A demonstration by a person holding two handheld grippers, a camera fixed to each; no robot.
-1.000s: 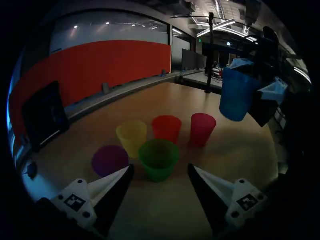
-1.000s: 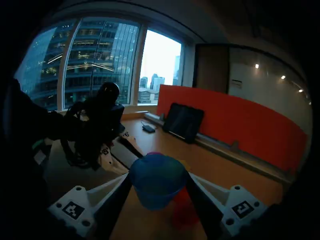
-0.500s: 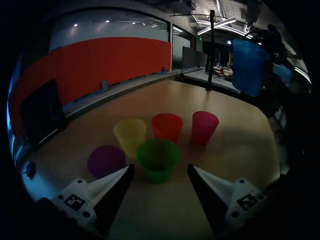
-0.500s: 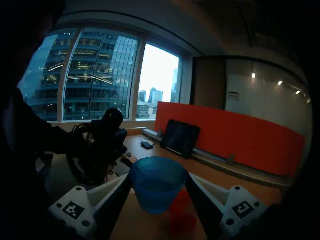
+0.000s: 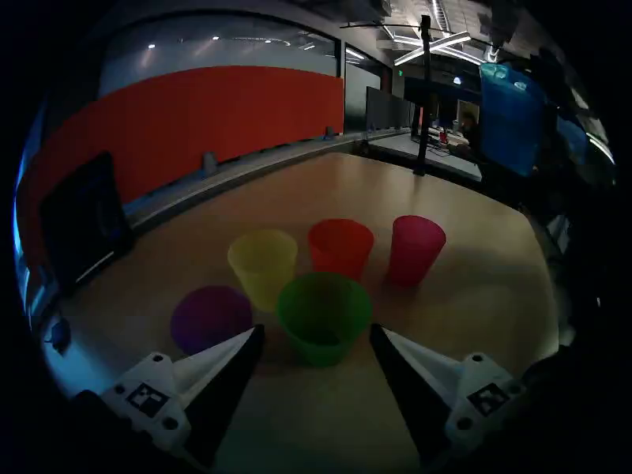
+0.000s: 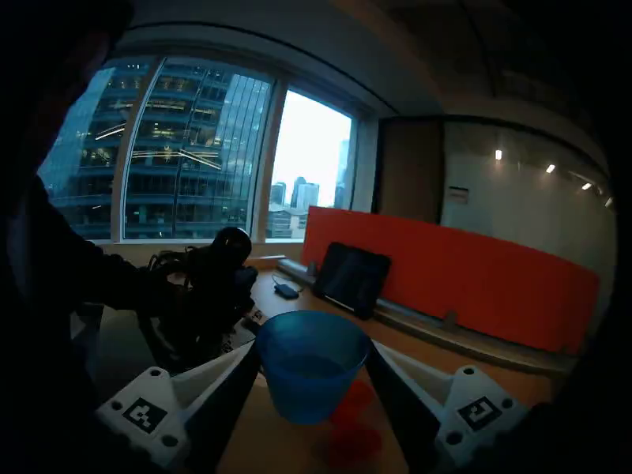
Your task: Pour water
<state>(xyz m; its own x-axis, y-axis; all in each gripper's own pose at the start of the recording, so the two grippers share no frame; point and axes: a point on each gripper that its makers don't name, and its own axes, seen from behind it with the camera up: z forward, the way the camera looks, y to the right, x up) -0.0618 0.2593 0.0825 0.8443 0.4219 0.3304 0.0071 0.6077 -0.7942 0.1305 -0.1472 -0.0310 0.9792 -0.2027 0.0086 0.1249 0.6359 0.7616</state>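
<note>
fingers [image 6: 225, 381] of right gripper [image 6: 312, 347] pinch blue cup [image 6: 310, 383]; left gripper [image 5: 314, 329] spread wide, empty.

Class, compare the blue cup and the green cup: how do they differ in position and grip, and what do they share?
Position: the blue cup is up in the air; the green cup stands on the table.
Grip: the right gripper is shut on the blue cup; the green cup sits free before the open left gripper.
Both are tapered, open-topped cups, alike but for colour.

White wedge fingers [image 5: 201, 367] with black inner faces on left tongs [image 5: 316, 329] and right tongs [image 6: 311, 347], square black-and-white markers [image 5: 148, 400], dark sleeve [image 6: 55, 268]
</note>
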